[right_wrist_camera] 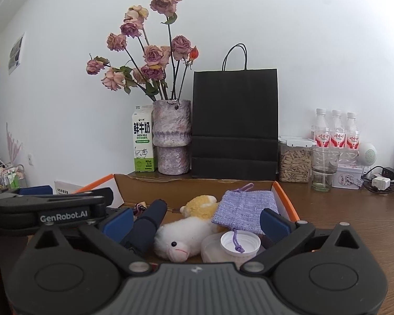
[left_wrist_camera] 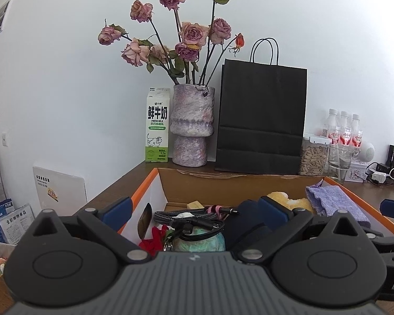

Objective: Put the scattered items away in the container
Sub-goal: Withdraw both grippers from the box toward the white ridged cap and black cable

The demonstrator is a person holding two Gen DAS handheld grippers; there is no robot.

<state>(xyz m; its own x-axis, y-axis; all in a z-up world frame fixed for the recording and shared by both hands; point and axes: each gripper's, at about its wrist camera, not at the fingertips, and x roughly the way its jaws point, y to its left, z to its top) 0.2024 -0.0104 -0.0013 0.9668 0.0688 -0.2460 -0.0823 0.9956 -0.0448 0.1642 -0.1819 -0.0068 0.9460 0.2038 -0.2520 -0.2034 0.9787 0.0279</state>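
Observation:
An orange-edged cardboard box (left_wrist_camera: 223, 186) stands on the brown table and holds the items: a coiled black cable (left_wrist_camera: 186, 221), a red cloth (left_wrist_camera: 155, 240), a pale green bundle (left_wrist_camera: 205, 241), a dark folded umbrella (right_wrist_camera: 147, 225), a white plush sheep (right_wrist_camera: 181, 239), a yellow plush (right_wrist_camera: 201, 204), a purple woven pouch (right_wrist_camera: 245, 208) and a white-lidded jar (right_wrist_camera: 239, 242). My left gripper (left_wrist_camera: 195, 210) is open and empty above the box's left half. My right gripper (right_wrist_camera: 195, 223) is open and empty above the box's right half (right_wrist_camera: 283, 199). The left gripper's body shows at left in the right wrist view.
At the back stand a milk carton (left_wrist_camera: 157, 126), a vase of dried roses (left_wrist_camera: 193, 126), a black paper bag (left_wrist_camera: 261, 118), a seed jar (left_wrist_camera: 312, 155), a glass (left_wrist_camera: 340, 160) and three bottles (left_wrist_camera: 344, 128). Chargers and cables (left_wrist_camera: 380, 173) lie at the far right.

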